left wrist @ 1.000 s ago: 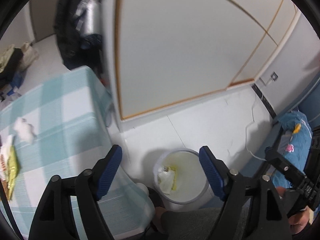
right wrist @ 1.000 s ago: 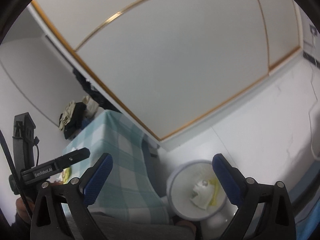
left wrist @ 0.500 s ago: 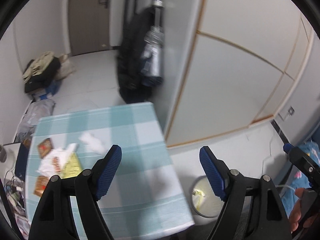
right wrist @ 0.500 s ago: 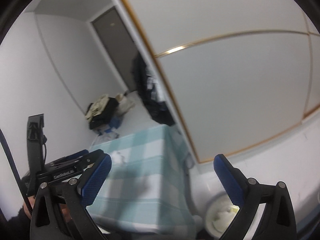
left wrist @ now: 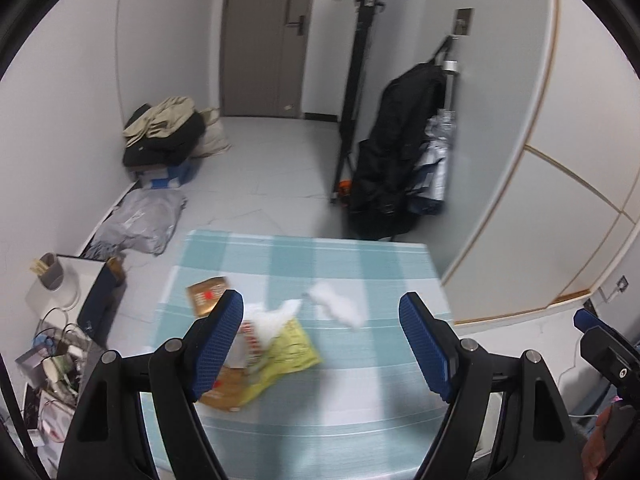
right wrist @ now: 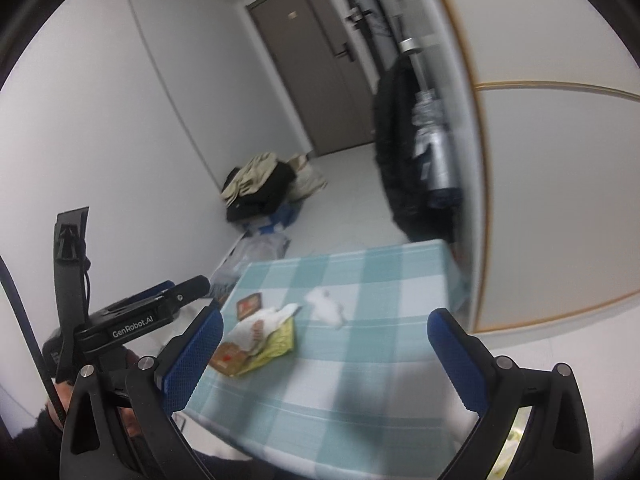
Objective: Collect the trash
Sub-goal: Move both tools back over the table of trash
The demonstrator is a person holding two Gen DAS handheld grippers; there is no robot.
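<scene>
Trash lies on a table with a teal checked cloth point(left wrist: 340, 396) point(right wrist: 360, 376). A crumpled white tissue point(left wrist: 338, 306) point(right wrist: 326, 307) lies near the middle. To its left a yellow wrapper point(left wrist: 286, 350) point(right wrist: 276, 342) lies under white crumpled paper point(left wrist: 268, 320) point(right wrist: 260, 322), with brown packets point(left wrist: 206, 296) point(right wrist: 249, 304) beside them. My left gripper point(left wrist: 322, 344) is open and empty above the table's near part. My right gripper point(right wrist: 324, 358) is open and empty, also above the near part. The left gripper's body shows in the right wrist view point(right wrist: 132, 320).
A black coat and bags point(left wrist: 400, 160) hang at the table's far right by a white sliding panel point(left wrist: 580, 184). Clothes and bags point(left wrist: 164, 136) are piled on the floor by the left wall. Clutter and a white box point(left wrist: 64, 300) lie left of the table.
Both grippers swung up and left, away from the white bin on the floor, and now face the table with the trash. Both stayed open and empty.
</scene>
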